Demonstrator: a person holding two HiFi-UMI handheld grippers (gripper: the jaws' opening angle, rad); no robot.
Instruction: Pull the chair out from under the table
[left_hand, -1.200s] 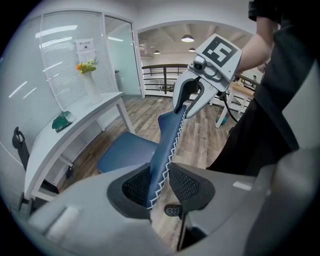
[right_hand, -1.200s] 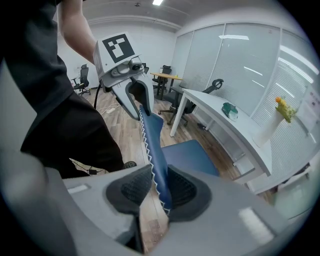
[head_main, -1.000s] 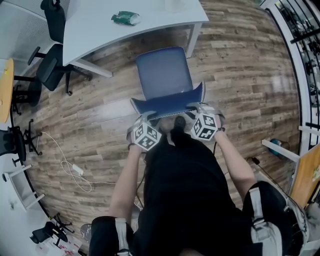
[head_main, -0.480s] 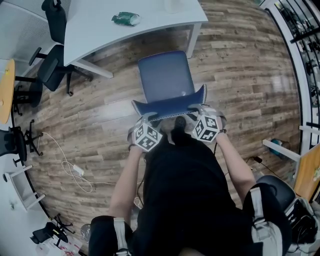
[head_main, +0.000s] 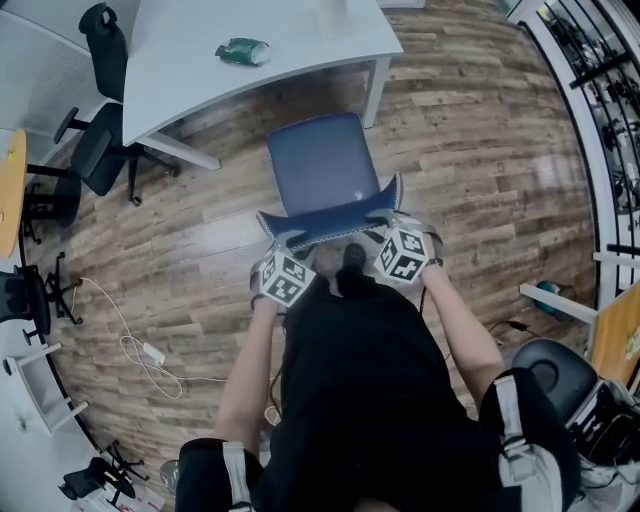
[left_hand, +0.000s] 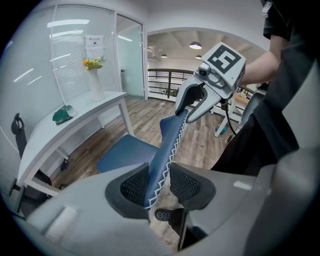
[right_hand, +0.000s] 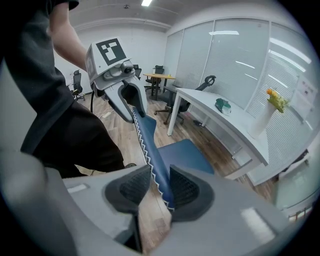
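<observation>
Just widened left tool (left_hand: 160, 184) and right tool (right_hand: 159, 187) — open, straddling the chair backrest (head_main: 330, 213). Stands clear of the surface (head_main: 300, 30) at twelve o'clock — likely letting go.

I'm in an office: a long white bench (head_main: 300, 40) stands on a wood-plank floor (head_main: 500, 180), with black swivel chairs (head_main: 95, 155) beside it. Glass partition walls with blinds (left_hand: 75, 65) run behind, and another desk (right_hand: 159, 76) stands in the open room beyond.
</observation>
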